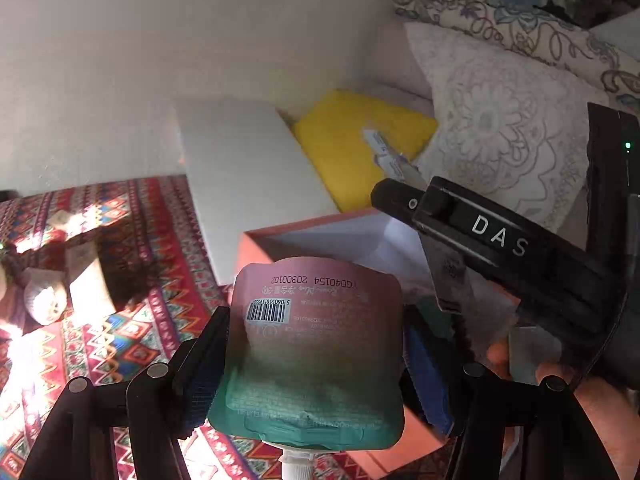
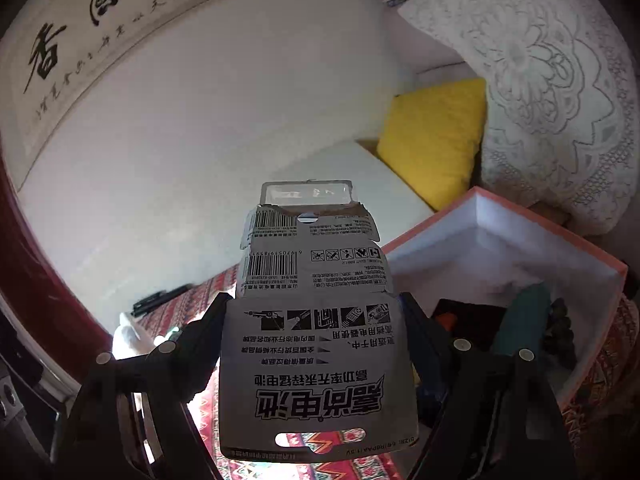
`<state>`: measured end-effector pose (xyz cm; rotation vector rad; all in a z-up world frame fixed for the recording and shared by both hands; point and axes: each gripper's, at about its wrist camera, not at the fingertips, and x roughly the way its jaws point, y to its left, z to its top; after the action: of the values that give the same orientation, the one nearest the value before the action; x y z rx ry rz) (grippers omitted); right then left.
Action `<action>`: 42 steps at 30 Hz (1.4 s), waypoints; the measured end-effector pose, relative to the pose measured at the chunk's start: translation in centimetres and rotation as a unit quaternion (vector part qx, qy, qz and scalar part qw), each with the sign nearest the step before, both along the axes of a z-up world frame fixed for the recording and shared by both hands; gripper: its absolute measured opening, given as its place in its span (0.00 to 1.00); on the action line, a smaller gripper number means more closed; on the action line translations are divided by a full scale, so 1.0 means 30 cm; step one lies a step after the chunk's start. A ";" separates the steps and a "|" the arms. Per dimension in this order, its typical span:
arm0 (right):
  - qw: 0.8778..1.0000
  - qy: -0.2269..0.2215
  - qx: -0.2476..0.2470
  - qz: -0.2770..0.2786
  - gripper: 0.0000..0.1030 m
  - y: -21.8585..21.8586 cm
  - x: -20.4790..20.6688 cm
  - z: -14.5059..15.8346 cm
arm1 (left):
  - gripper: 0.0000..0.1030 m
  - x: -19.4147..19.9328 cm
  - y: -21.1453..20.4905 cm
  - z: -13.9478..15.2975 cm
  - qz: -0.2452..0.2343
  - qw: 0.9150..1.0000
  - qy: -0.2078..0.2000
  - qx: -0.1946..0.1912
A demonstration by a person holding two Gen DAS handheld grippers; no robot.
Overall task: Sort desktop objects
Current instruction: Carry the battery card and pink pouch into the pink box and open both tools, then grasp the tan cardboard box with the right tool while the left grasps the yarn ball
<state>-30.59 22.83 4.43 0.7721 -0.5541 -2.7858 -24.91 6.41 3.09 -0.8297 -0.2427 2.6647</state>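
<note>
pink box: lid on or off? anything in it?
Lid off: the pink box shows its bare white inner walls. Not empty: a teal item and dark things lie inside.

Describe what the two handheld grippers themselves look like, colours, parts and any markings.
Both are black. The left gripper has angular linkage arms with round silver pivot pins and blue ridged pads. The right gripper has the same black links and silver pins; seen from the left camera, its body bears white DAS lettering and a small green light.
</note>
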 end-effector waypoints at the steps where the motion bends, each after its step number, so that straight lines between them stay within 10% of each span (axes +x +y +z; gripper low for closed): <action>1: 1.000 -0.001 -0.004 -0.012 0.81 0.045 0.002 -0.002 | 0.67 -0.017 0.035 0.006 -0.009 1.000 -0.001 0.000; 11: 0.995 -0.032 -0.022 -0.091 0.82 0.420 -0.018 -0.076 | 0.68 -0.167 0.382 -0.013 -0.078 0.996 -0.016 -0.029; 21: 0.993 -0.027 -0.026 -0.109 0.94 0.464 -0.049 -0.082 | 0.88 -0.203 0.371 -0.063 -0.046 0.997 -0.032 -0.052; 34: 0.999 -0.025 0.038 0.014 0.93 0.030 -0.111 -0.076 | 0.92 -0.163 -0.120 -0.197 0.097 0.990 -0.059 -0.081; 42: 0.975 -0.063 0.140 0.163 0.72 -0.475 -0.230 -0.230 | 0.92 -0.186 -0.474 -0.426 0.146 0.970 -0.107 -0.163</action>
<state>-37.48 8.57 -2.47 0.9993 -0.0397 -2.5453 -30.50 -7.79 -9.68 -1.2749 0.0289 2.9344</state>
